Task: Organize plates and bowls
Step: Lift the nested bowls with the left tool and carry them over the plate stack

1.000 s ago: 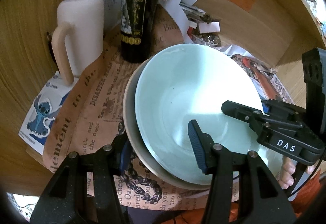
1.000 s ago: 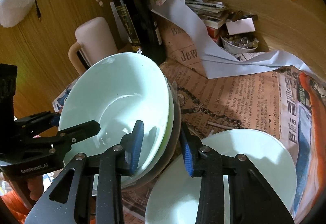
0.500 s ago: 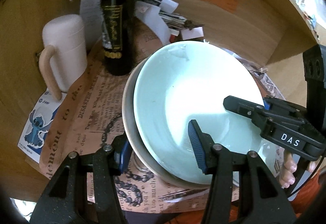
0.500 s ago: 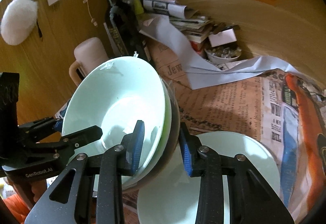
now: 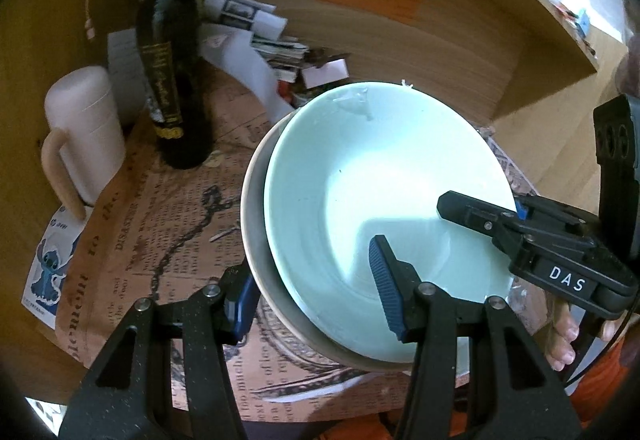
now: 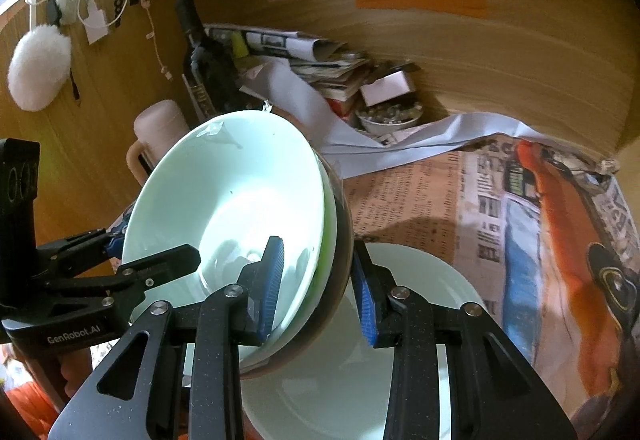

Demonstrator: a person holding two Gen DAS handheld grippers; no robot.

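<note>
Two grippers share one load: a nested stack of bowls [image 5: 376, 200], pale mint on top with a green rim and a dark outer bowl beneath it in the right wrist view, held tilted above the newspaper-covered table [image 5: 160, 240]. The left gripper [image 5: 312, 292] clamps the stack's rim at about 6 o'clock in its own view, one blue pad inside the mint bowl and the other under the beige outer wall. The right gripper [image 6: 316, 288] pinches the opposite rim the same way, one finger inside and one outside against the dark wall. Below the stack, at 6 o'clock in the right wrist view, a wide pale plate [image 6: 420, 320] lies on the table; whether the stack's lower edge touches it is hard to tell, since the fingers hide the gap. A dark wine bottle [image 5: 168, 80] and a cream mug [image 5: 84, 132] stand near the stack at 10 o'clock in the left view. The step in hand looks like carrying the bowls as one stack to a resting place. The next move calls for levelling the stack, keeping both grips matched so the bowls do not slide apart, and steering wide of the bottle.
</note>
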